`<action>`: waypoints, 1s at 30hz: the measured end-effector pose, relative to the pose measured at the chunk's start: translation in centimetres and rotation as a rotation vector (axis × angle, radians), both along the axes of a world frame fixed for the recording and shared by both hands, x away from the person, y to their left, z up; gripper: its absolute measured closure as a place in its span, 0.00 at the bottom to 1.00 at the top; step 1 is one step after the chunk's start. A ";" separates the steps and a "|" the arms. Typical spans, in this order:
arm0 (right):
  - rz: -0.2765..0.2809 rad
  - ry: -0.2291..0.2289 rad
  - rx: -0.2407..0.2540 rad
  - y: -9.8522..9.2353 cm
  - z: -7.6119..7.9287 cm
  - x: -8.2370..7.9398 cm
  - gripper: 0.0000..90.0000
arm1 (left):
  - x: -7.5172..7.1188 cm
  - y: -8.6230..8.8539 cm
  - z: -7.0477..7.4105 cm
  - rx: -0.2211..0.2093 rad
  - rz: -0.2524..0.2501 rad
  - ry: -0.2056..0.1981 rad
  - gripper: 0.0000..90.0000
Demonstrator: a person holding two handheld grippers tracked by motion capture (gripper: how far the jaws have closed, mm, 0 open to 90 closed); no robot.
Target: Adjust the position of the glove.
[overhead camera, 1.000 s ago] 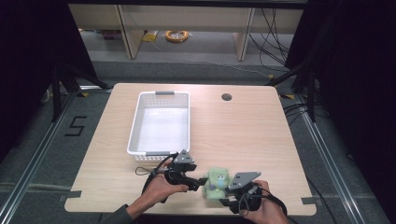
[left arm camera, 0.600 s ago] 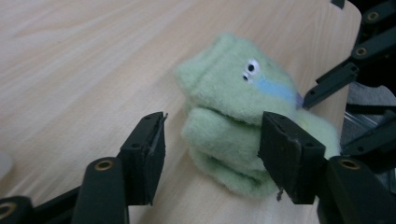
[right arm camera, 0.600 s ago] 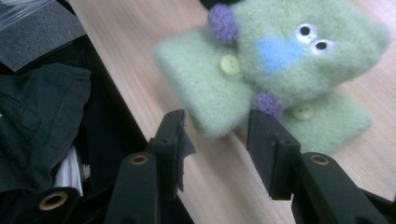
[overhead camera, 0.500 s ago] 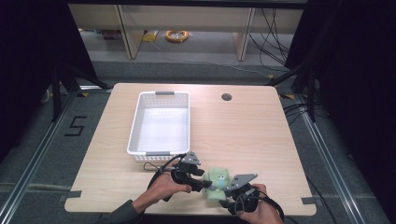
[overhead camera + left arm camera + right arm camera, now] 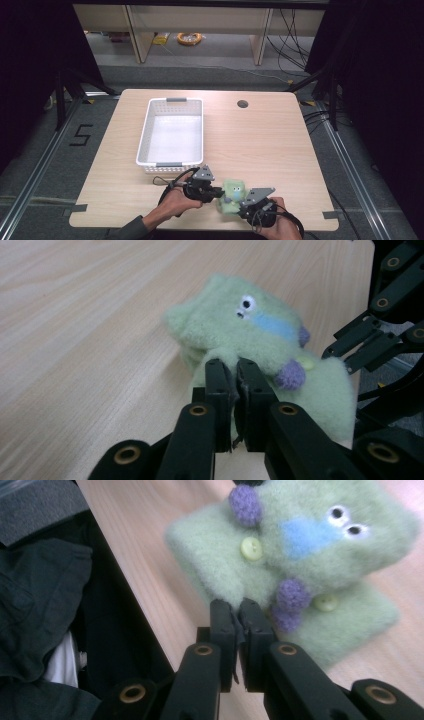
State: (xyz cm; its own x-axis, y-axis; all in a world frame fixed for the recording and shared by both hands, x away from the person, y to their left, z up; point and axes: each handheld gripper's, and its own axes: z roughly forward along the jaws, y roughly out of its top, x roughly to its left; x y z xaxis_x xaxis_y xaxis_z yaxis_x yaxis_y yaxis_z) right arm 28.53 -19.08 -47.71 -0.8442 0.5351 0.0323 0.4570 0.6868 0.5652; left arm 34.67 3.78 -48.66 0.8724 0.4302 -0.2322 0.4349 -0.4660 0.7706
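Note:
A pale green plush toy (image 5: 232, 194) with sewn eyes, a blue patch, purple pompoms and yellow buttons lies near the table's front edge. My left gripper (image 5: 220, 193) meets it from the left; its jaws have just been closing and now pinch the toy's fuzzy edge (image 5: 250, 325) between the fingertips (image 5: 235, 365). My right gripper (image 5: 242, 204) comes in from the front right. Its jaws have also just been closing and stand shut (image 5: 235, 605) on the toy's near edge (image 5: 300, 535), by a purple pompom.
An empty white plastic basket (image 5: 142, 142) stands on the table behind and to the left of the hands. A round cable hole (image 5: 242, 104) sits at the back. The table's front edge (image 5: 145, 595) runs close beside the right gripper.
Both grippers' jaws have closed onto the green toy's edges. The hands have barely shifted, and the toy lies in the same spot.

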 end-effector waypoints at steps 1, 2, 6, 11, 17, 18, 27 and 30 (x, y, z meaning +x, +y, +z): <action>-0.041 -0.002 0.001 -0.1 0.3 -0.2 0.97 | -0.3 0.1 0.3 -0.019 0.009 0.003 0.96; -0.032 -0.011 0.007 -0.3 0.6 -0.2 0.97 | -0.5 0.3 0.7 -0.024 0.012 -0.009 0.96; -0.022 -0.070 -0.010 -1.4 2.3 0.4 0.98 | -1.8 0.6 2.1 -0.088 0.022 -0.029 0.96; -0.008 -0.092 -0.066 -1.8 3.1 1.7 0.98 | -3.4 0.0 2.1 -0.118 0.029 -0.031 0.96; -0.007 -0.072 -0.083 -2.3 2.9 4.2 0.98 | -4.5 -1.4 1.6 -0.113 0.061 -0.049 0.95; -0.008 -0.062 -0.085 -2.2 2.8 4.5 0.98 | -4.7 -1.5 1.6 -0.115 0.068 -0.039 0.95; 0.015 -0.036 -0.099 -2.3 1.6 5.9 0.98 | -4.8 -2.3 0.0 -0.052 0.055 -0.053 0.94; 0.019 -0.022 -0.091 -2.4 1.2 5.8 0.98 | -4.9 -2.4 -0.5 -0.042 0.037 -0.030 0.93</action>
